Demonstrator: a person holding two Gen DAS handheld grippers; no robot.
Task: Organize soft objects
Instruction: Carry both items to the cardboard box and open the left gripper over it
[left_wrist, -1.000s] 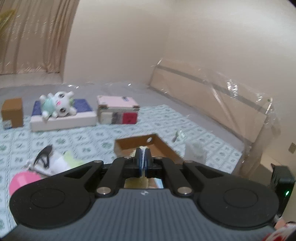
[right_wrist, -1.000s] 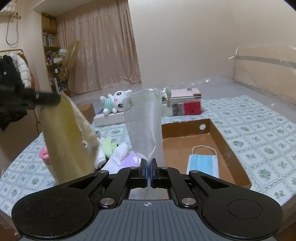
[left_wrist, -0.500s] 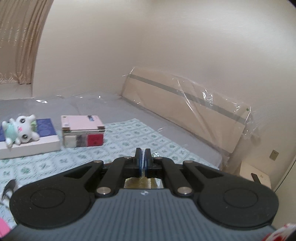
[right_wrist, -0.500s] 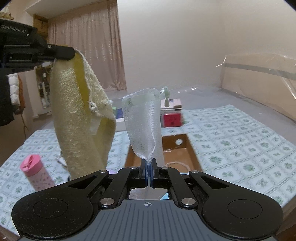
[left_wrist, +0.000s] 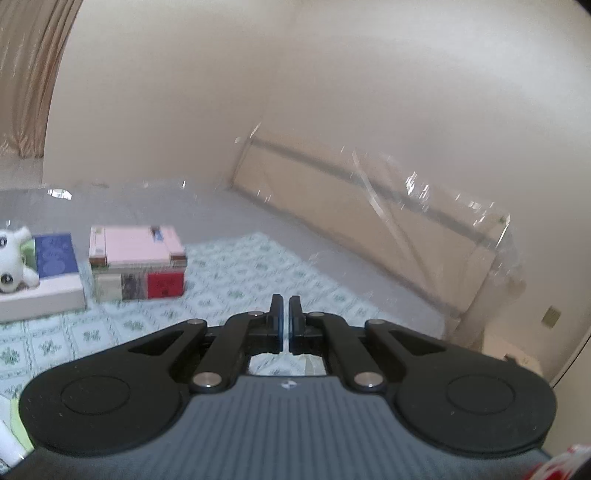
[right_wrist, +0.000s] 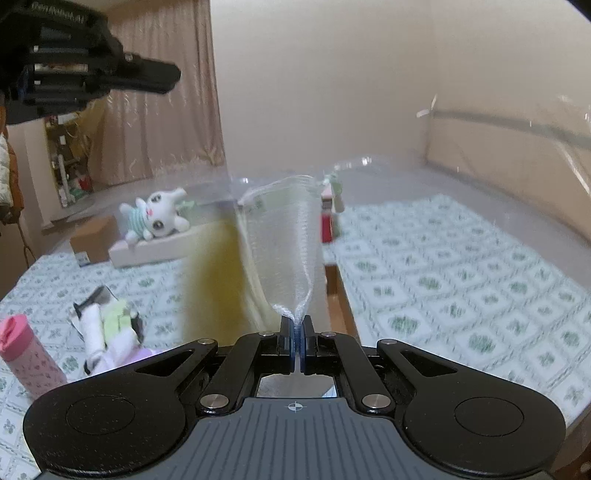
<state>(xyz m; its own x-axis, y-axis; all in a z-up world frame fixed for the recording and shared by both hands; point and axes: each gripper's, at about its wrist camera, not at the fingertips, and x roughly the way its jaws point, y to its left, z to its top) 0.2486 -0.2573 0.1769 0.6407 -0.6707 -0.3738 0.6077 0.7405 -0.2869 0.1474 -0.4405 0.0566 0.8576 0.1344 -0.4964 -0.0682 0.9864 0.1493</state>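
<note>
My right gripper (right_wrist: 296, 325) is shut on the bottom corner of a clear mesh bag (right_wrist: 286, 243), which stands up above the fingers. A yellow towel (right_wrist: 218, 273) falls as a blur just left of the bag, over the brown cardboard box (right_wrist: 340, 291). My left gripper (left_wrist: 284, 304) is slightly open and empty, held high; it also shows in the right wrist view (right_wrist: 162, 77) at upper left, far above the towel. A pile of socks and cloths (right_wrist: 110, 328) lies on the patterned sheet at the left.
A white plush bunny (right_wrist: 155, 218) lies on a white box (right_wrist: 155, 251). A pink-topped box (left_wrist: 136, 262) stands behind. A pink bottle (right_wrist: 27, 354) stands at the near left. A brown carton (right_wrist: 92, 240) sits far left. A wrapped headboard (left_wrist: 369, 218) lines the right.
My left gripper has opened a little and let go of the yellow towel, which now drops towards the box. My right gripper still holds the mesh bag.
</note>
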